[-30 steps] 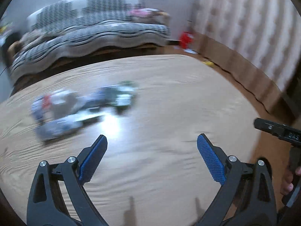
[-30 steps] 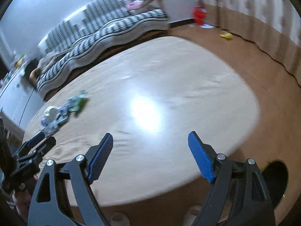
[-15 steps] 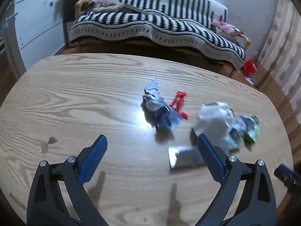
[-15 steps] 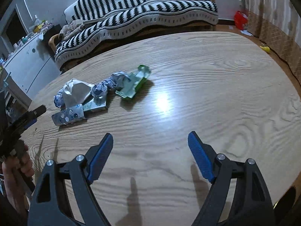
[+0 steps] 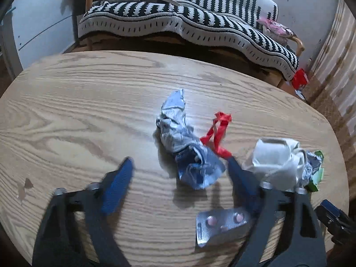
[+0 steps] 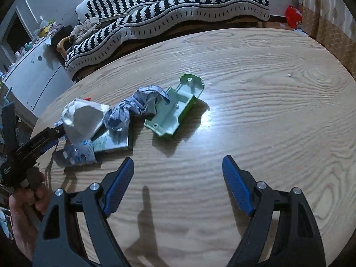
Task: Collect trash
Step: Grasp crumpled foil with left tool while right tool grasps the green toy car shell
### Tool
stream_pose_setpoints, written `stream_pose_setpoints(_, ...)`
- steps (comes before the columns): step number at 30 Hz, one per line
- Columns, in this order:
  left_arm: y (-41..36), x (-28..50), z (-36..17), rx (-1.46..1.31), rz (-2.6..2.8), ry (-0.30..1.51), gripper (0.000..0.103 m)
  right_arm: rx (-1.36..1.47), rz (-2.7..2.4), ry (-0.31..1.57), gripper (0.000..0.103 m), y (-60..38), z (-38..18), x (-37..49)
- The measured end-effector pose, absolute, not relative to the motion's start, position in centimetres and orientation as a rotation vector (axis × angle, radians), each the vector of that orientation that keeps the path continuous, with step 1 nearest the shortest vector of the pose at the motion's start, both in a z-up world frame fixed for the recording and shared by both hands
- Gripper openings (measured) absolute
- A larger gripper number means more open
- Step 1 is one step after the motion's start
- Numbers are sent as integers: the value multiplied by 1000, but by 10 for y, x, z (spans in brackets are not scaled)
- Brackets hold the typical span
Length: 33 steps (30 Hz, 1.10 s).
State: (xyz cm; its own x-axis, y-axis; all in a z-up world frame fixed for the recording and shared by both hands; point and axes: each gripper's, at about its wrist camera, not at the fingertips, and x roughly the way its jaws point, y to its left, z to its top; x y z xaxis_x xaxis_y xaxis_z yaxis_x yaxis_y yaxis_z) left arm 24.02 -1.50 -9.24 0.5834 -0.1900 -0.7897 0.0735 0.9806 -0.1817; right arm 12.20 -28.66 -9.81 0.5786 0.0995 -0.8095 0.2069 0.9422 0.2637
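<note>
- Trash is found clustered on the oval wood-grain counter [image 5: 89, 102]: a crumpled silver-blue foil wrapper [image 5: 184, 146], a red plastic strip [image 5: 217, 133], a crumpled white paper cup [image 5: 276, 162], a silver blister pack with pink pills [image 5: 220, 224].
- A pale green plastic tray [image 6: 175, 109] is noted beside the pile.
- Left tongs [image 5: 180, 178] are held open above the wrapper.
- Right tongs [image 6: 178, 178] are held open, nothing gripped.

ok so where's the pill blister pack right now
In the left wrist view the blister pack lies flat on the table, low and right, just inside the left claw's right finger, in front of the crumpled blue wrapper.
</note>
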Motion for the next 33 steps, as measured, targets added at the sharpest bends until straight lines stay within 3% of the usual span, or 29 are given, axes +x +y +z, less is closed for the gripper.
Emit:
stream_pose_setpoints(4,-11,242,-93,-164,-188,938,25,361,-68,945,79,-285,-98,134)
stream_pose_setpoints(17,19,211,-79,-98,-137,892,23,286,-167,910,78,-282,-101,163)
stream_pose_setpoints(19,18,208,-77,-77,-141,887,23,243,-198,910,70,-279,-102,166)
stream_pose_setpoints(21,15,204,-74,-57,-145,879,23,207,-217,911,52,-277,-102,167)
stream_pose_setpoints(22,13,202,-73,-44,-147,875,23,196,-216,910,36,-276,-102,166)
stream_pose_setpoints(33,-11,174,-42,-37,-211,840,23,209,-236,885,35,-308,-76,113)
